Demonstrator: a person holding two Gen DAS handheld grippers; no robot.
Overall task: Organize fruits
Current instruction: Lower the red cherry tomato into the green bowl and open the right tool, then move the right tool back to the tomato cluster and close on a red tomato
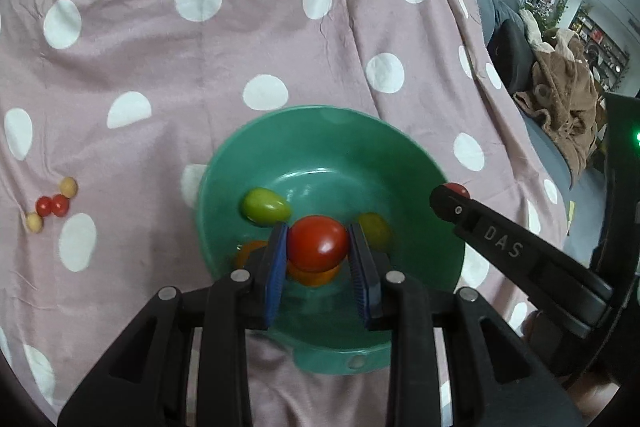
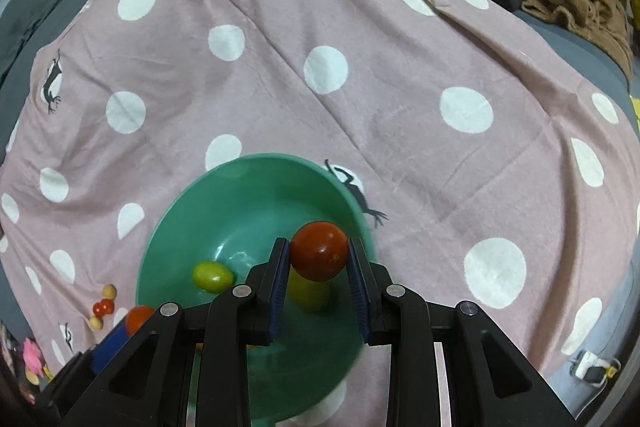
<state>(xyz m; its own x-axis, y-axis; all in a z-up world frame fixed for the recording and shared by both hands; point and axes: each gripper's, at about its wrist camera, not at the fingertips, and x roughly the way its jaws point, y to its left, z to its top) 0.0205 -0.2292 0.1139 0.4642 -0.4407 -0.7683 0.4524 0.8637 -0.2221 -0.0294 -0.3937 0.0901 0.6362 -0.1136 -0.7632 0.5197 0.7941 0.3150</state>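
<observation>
Red, glossy round tomato [image 2: 319, 251]

Glossy green bowl [image 1: 420, 163], matt cloth [image 1: 240, 47]

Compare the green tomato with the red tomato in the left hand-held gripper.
The green tomato is oval and yellow-green; the red tomato is rounder and deep red. The green one lies loose in the green bowl; the red one sits between the left hand-held gripper pads. Both are glossy and over the bowl.
</observation>
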